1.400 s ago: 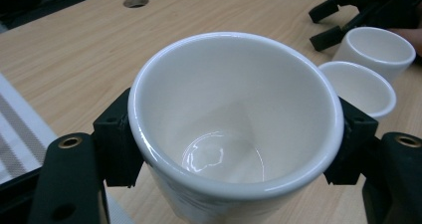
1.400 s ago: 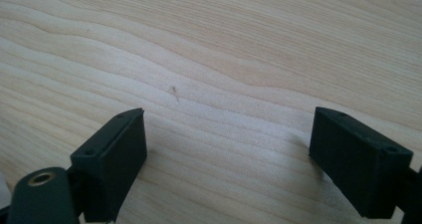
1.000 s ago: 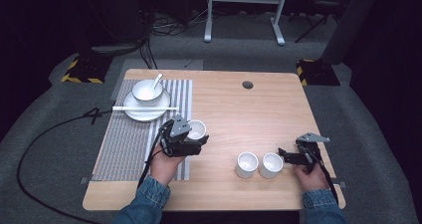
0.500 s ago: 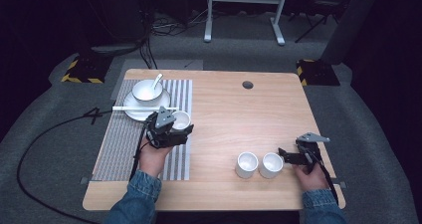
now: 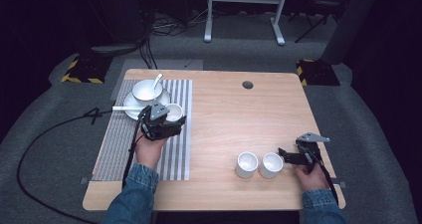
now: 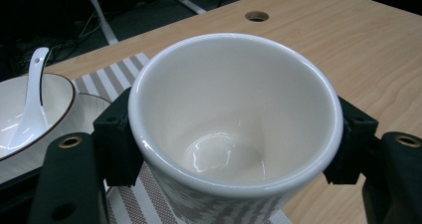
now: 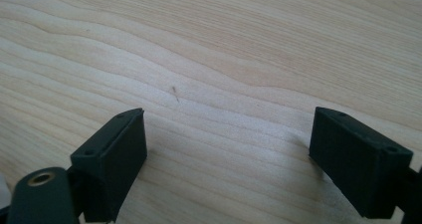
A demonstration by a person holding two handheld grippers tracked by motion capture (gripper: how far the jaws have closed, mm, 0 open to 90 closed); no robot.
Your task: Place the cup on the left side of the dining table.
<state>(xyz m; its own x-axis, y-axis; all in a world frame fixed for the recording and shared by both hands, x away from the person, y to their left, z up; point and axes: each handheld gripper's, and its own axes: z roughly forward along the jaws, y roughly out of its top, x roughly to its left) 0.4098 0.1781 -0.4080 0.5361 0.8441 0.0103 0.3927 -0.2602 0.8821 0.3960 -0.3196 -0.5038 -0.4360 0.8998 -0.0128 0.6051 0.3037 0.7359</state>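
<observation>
High view: gripper [image 5: 175,120] holds cup [image 5: 173,112] upright, mouth up.

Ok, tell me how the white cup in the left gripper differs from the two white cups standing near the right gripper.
The white ceramic cup sits clamped between the left gripper's jaws over the striped placemat, beside the plate; the two white cups stand free on the bare wooden table. The held cup is gripped at its sides, while the right gripper is open beside the pair, holding neither. All three are white, upright and look empty.
</observation>
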